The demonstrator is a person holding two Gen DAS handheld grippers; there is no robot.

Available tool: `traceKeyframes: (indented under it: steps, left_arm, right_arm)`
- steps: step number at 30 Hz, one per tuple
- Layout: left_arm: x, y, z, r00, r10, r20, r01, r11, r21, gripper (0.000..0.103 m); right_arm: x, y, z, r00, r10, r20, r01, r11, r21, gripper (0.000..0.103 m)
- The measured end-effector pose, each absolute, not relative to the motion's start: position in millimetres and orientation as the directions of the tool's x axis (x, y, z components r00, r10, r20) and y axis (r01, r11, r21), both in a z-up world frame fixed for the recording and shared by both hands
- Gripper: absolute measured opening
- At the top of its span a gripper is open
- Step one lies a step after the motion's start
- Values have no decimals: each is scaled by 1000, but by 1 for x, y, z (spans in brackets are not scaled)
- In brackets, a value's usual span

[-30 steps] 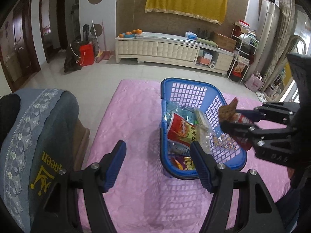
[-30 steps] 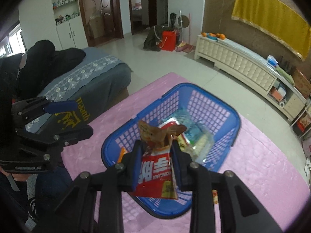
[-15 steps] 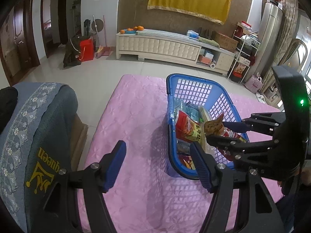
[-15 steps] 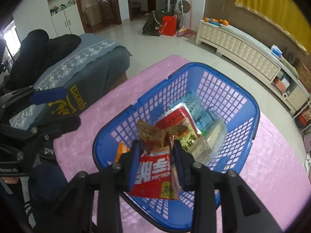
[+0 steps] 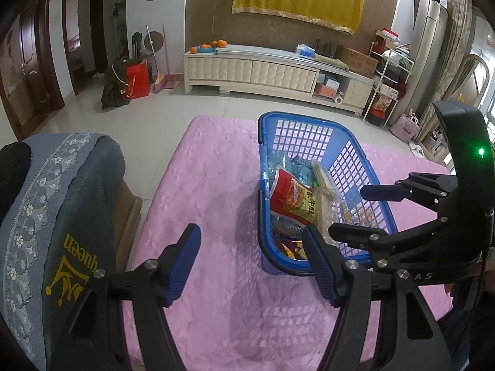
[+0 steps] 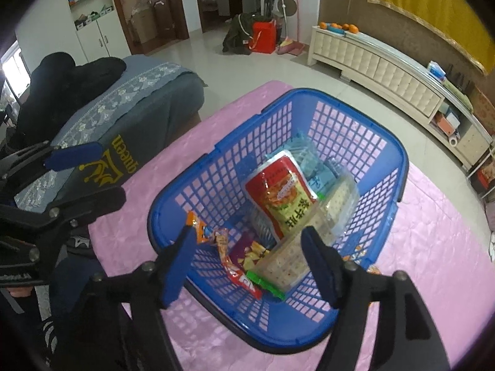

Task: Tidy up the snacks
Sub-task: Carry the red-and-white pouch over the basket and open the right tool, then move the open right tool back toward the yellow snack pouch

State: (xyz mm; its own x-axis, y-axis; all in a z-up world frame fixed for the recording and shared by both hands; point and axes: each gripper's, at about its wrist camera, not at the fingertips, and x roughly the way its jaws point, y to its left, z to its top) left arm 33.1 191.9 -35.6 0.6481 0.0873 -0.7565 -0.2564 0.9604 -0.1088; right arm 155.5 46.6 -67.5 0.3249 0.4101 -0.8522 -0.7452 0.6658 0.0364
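A blue plastic basket (image 6: 399,167) (image 5: 309,120) sits on the pink table cover and holds several snack packs. A red and green pouch (image 6: 286,193) (image 5: 294,198) leans in the middle, beside a clear cracker pack (image 6: 309,235). A red packet (image 6: 238,273) lies at the near end of the basket floor. My right gripper (image 6: 252,259) is open and empty just above the basket's near end; it also shows in the left wrist view (image 5: 349,213). My left gripper (image 5: 252,262) is open and empty over the cover, left of the basket.
A pink quilted cover (image 5: 213,185) spreads over the table. A grey-blue covered seat (image 5: 62,216) with yellow lettering stands to the left, with dark clothing (image 6: 68,74) on it. A white low cabinet (image 5: 263,71) runs along the far wall.
My right gripper has opened and let go of the red packet, which now lies in the basket. The left gripper has stayed open and shifted only slightly.
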Motion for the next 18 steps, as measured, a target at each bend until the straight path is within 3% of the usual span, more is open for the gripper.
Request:
traceKeyframes:
  steps: [12, 18]
  left_arm:
    - [42, 158, -21, 669, 83, -739, -212, 974, -83, 66]
    - [54, 132, -12, 689, 80, -720, -168, 984, -51, 66]
  right_arm:
    - [148, -6, -28, 417, 442, -794, -695, 718, 34, 77]
    - [146, -35, -9, 473, 444, -761, -665, 747, 22, 84]
